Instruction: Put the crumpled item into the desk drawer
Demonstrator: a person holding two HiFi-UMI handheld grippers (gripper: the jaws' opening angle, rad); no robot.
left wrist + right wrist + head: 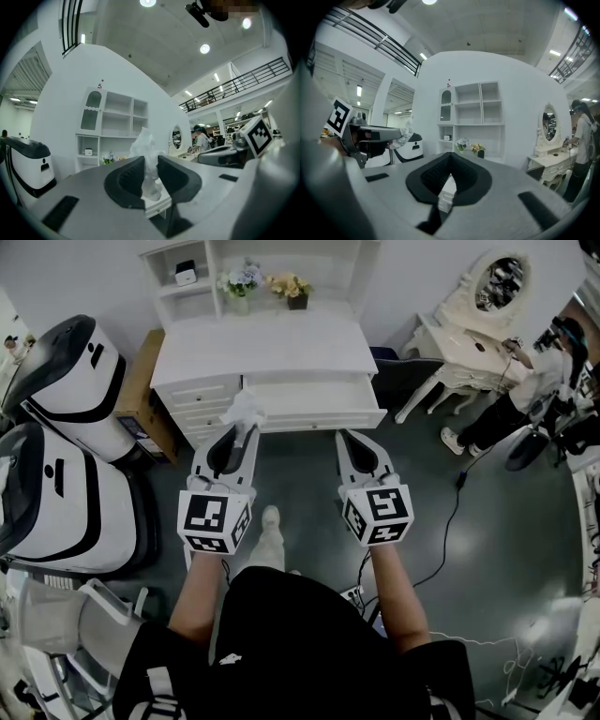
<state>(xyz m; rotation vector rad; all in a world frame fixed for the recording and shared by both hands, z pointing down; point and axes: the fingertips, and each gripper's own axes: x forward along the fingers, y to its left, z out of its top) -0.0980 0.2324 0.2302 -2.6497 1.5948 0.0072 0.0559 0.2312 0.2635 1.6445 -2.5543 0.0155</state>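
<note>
The crumpled item [147, 157] was one piece of thin, white, wrinkled sheet material, tissue-like in texture, bunched into an irregular upright column. It was clamped between the two dark ribbed pads of the left tool [246, 431]. The jaws were closed part-way onto it, and its upper part stood above the jaw tips. In the head view the item appeared against the left end of the drawer's front, above the dark floor [487, 549].

The right tool [450, 158] held nothing; its two pads met at the tips. Each tool was a grey moulded body carrying one cube printed with black-and-white square markers, two cubes in all.

The drawer [319, 416] was one wide, shallow, white unit with a panelled front, pulled out of the worktop [267, 343]. The worktop was white and rectangular with a smooth top. Closed white drawers with small knobs [199, 390] sat in its left pedestal. An open white shelf unit [356, 259] stood at its rear, holding two small flower arrangements [242, 279] and one small white device [186, 273].

Two rounded white-and-black machines [66, 367] stood to the left, beside one brown box [141, 381]. To the right stood one ornate cream dressing table with an oval mirror [502, 282], with one person [525, 399] next to it. One black cable [455, 512] lay curved on the floor.
</note>
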